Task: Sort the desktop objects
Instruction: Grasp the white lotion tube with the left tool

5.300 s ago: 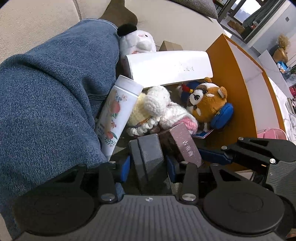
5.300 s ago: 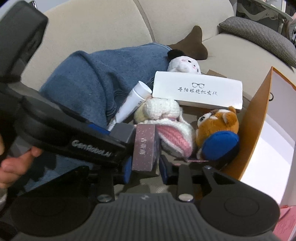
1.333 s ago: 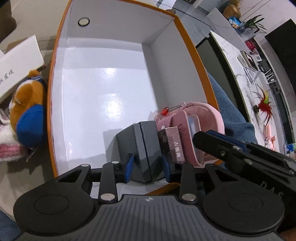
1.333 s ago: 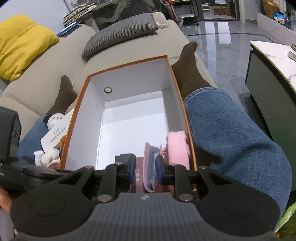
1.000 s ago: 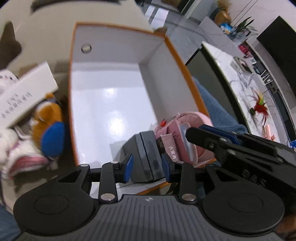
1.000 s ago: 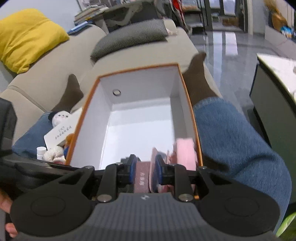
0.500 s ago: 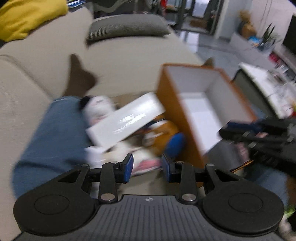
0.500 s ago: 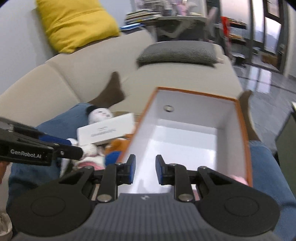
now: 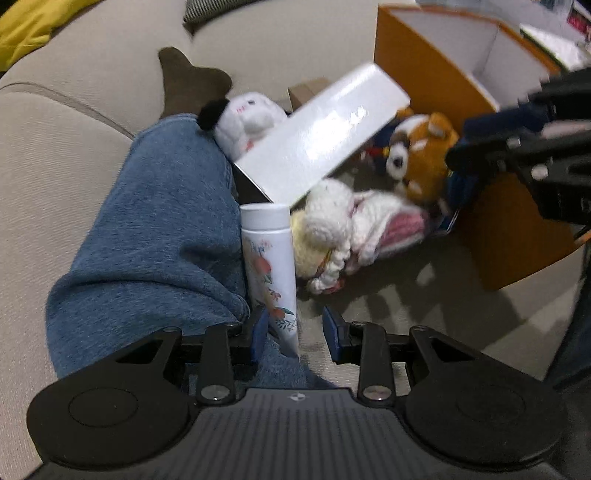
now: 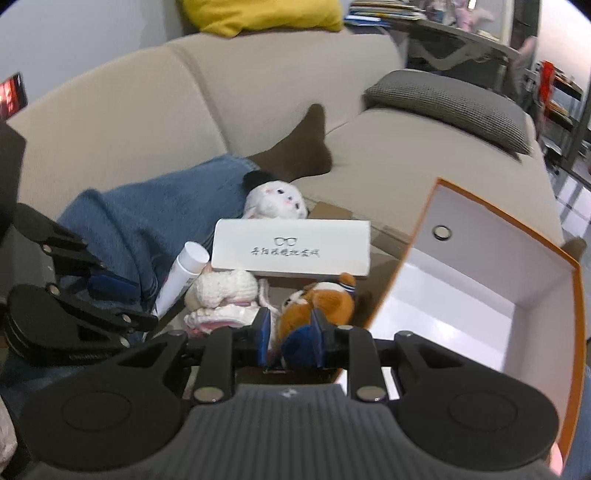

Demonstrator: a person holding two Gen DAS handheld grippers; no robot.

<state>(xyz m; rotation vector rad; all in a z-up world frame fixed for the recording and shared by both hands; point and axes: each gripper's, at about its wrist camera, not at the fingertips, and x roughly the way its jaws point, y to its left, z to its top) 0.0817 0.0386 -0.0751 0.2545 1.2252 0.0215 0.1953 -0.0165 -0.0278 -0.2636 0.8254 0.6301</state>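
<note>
My left gripper (image 9: 293, 332) is open, its jaws either side of the lower end of a white floral tube (image 9: 269, 258) lying against a jeans leg. My right gripper (image 10: 288, 334) is open, its jaws around the blue part of a brown plush fox (image 10: 321, 306), which also shows in the left wrist view (image 9: 421, 158). Beside them lie a white knitted toy (image 9: 343, 229), a white glasses box (image 10: 291, 251) and a white round plush (image 10: 275, 201). The orange box (image 10: 461, 295) with white inside stands at the right.
All lies on a beige sofa (image 10: 129, 129). A person's jeans leg (image 9: 155, 229) and brown sock (image 10: 299, 147) border the pile at the left. A grey cushion (image 10: 450, 107) and a yellow cushion (image 10: 258, 14) sit at the back.
Both grippers have let go of their boxes in the orange box and swung left to the pile. Both are now open, the left at the tube, the right at the fox.
</note>
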